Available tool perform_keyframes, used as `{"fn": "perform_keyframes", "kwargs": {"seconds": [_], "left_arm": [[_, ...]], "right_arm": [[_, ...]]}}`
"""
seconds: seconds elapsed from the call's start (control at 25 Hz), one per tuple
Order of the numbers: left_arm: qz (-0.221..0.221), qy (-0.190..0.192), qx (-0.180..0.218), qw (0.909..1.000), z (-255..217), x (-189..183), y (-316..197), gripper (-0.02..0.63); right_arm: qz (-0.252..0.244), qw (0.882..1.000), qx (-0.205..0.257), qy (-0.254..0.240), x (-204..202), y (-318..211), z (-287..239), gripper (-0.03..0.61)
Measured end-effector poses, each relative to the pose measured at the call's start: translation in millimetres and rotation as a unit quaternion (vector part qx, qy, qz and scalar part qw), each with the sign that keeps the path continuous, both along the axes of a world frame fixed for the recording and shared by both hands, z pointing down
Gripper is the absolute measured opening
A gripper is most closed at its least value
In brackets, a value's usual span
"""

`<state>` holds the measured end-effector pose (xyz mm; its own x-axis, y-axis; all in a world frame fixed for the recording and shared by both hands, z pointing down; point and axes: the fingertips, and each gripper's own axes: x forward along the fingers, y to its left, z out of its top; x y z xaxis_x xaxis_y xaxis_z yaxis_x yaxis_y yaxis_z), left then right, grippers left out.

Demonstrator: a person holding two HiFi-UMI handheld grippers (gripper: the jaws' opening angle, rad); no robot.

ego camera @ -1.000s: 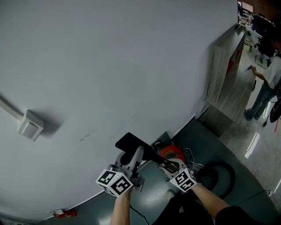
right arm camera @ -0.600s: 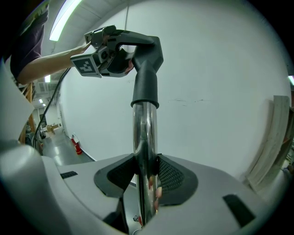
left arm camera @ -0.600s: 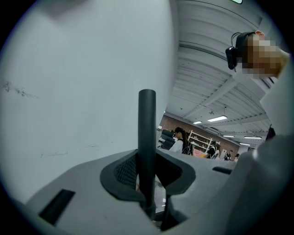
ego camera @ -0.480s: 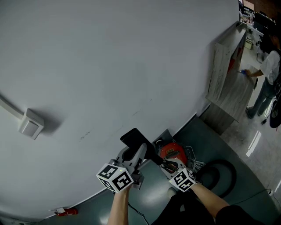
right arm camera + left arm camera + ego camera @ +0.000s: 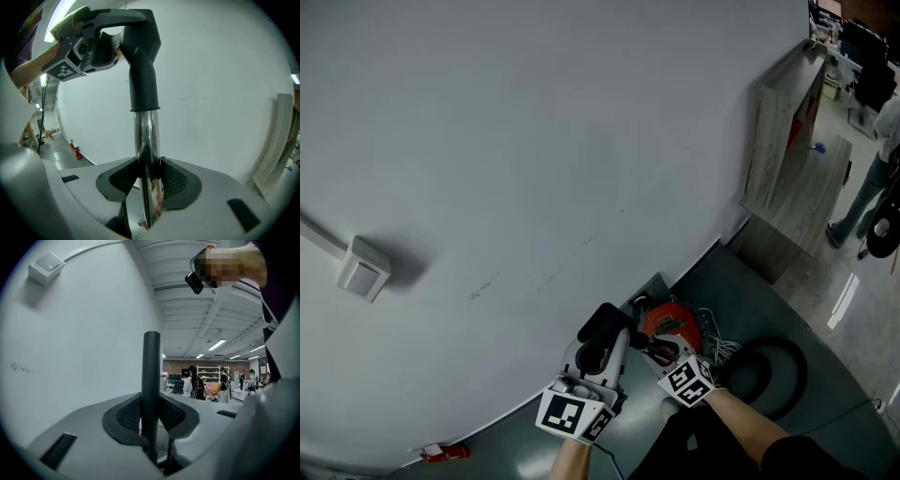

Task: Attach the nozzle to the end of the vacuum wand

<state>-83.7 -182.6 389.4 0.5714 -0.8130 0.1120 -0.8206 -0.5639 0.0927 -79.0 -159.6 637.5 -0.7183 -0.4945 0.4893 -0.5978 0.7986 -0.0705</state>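
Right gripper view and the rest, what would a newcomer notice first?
The black nozzle sitting on the chrome wand, dead centre of the right gripper view: the left claw grips the nozzle, the right claw the wand. In the head view, the red vacuum sits by a huge white wall.

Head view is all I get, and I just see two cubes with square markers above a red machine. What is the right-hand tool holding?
Observer: In its own view the right gripper is clamped on a shiny metal vacuum wand that stands up between its jaws.
Operator: And the black thing by the other cube?
Observer: That is the nozzle. From the right gripper view its collar sits over the wand's top end.
Operator: Is the left tool gripping it?
Observer: Yes. The left gripper has its pads closed on a narrow part of the nozzle, as its own view shows.
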Motion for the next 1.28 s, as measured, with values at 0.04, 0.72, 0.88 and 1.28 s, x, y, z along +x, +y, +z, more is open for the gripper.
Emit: {"fn": "perform_keyframes", "kwargs": {"seconds": [0.04, 0.72, 0.88, 1.28], "left_arm": [[-0.005, 0.007, 0.000, 1.0000, 0.6, -2.7, -0.4, 0.084], [-0.010, 0.091, -0.037, 0.9951, 4.7, -12.4, -16.4, 0.084], [-0.003, 0.094, -0.049, 0.9944, 6.8, -11.3, -22.4, 0.084], [-0.015, 0.110, -0.070, 0.9914, 17.5, -19.2, -31.3, 0.084]], "right_arm": [[0.000, 1.000, 0.001, 0.000, 0.1, 0.6, -0.1, 0.158], [0.001, 1.000, 0.011, 0.009, 17.2, -9.8, -5.0, 0.153], [-0.002, 1.000, 0.011, 0.015, 18.0, -12.7, -3.5, 0.153], [-0.009, 1.000, 0.006, 0.007, 10.5, -5.1, -1.8, 0.153]]}}
